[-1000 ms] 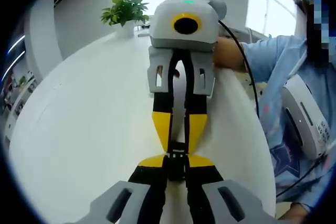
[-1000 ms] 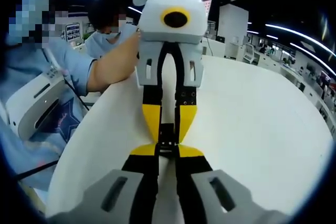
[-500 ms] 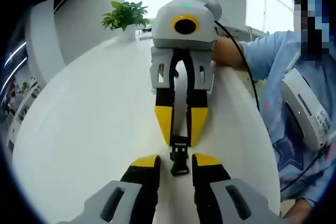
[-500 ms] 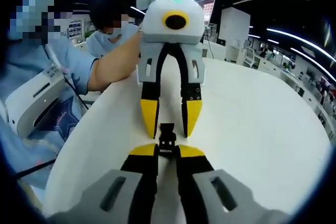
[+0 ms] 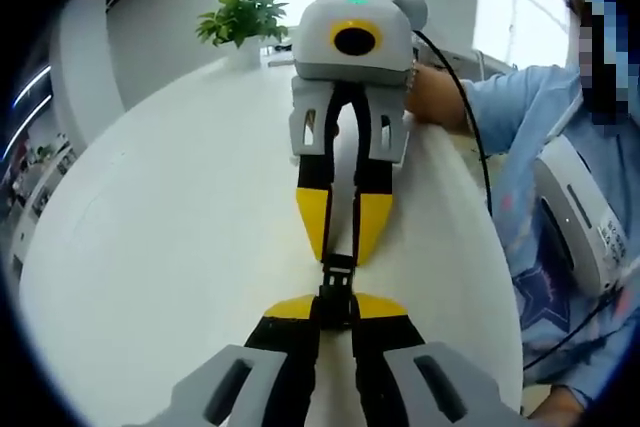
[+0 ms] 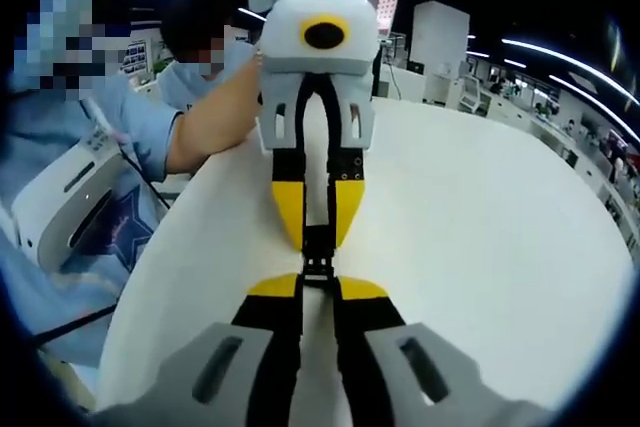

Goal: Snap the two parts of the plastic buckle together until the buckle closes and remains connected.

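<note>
— Black plastic, and small: the buckle sits between the two grippers, just above the white worktop, which is where both halves stay in sight. Is it shut yet?

— I can't tell from here. In the left gripper view the left gripper has its yellow-tipped fingers drawn together on the near end of the buckle, and the right gripper faces it with its fingers pinched on the far end. The right gripper view shows the same, mirrored: right gripper near, left gripper opposite, buckle between them.

— So how would you finish the step well?

— I'd keep the two grippers in one straight line and press them directly toward each other. Any twist could let the prongs jam against the socket's edge. I'd hold both grips firm until the halves seat, then test with a light pull apart before letting go.

— And the surroundings?

— The worktop is a wide, pale, rounded surface, bare around the buckle. A potted plant stands at its far edge below bright windows. A person in a blue sleeve stands at its edge, and open-plan office desks lie beyond.
</note>
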`<state>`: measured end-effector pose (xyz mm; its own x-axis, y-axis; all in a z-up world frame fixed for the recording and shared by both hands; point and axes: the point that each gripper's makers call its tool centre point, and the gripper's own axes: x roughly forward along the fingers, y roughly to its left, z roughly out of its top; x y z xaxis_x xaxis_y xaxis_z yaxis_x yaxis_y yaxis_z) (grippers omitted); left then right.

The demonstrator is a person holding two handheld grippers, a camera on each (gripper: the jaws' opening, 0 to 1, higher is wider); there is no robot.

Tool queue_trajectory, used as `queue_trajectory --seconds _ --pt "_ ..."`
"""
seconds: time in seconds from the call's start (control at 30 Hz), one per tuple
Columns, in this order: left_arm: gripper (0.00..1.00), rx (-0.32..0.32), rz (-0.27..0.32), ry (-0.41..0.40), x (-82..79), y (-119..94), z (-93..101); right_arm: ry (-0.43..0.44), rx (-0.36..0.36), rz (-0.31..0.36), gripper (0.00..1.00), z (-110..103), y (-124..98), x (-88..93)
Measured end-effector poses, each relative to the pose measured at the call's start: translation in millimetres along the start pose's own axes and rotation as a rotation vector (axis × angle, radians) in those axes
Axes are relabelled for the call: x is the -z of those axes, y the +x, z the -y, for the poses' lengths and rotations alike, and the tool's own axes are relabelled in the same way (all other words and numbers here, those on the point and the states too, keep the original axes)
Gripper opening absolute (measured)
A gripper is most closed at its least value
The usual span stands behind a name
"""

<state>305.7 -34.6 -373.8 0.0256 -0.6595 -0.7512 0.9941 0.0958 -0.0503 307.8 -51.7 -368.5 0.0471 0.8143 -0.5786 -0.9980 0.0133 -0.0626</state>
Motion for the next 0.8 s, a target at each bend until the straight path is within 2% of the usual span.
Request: queue_trajectory --seconds 0.33,0.53,0.8 --pt "0.1 0.03 0.007 0.012 -1.5 2.7 4.9 -0.029 -0.09 0.038 0.1 -1.2 -0.2 1.8" --pt "0.1 0.026 0.002 -0.001 -1.1 2.1 4.5 -0.024 -0.085 0.036 0.1 -1.9 -0.1 1.2" --pt "0.11 0.007 -0.005 -0.003 -1.0 2.1 5.8 0.005 -0.041 0.048 0.11 -1.9 -0.3 0.6"
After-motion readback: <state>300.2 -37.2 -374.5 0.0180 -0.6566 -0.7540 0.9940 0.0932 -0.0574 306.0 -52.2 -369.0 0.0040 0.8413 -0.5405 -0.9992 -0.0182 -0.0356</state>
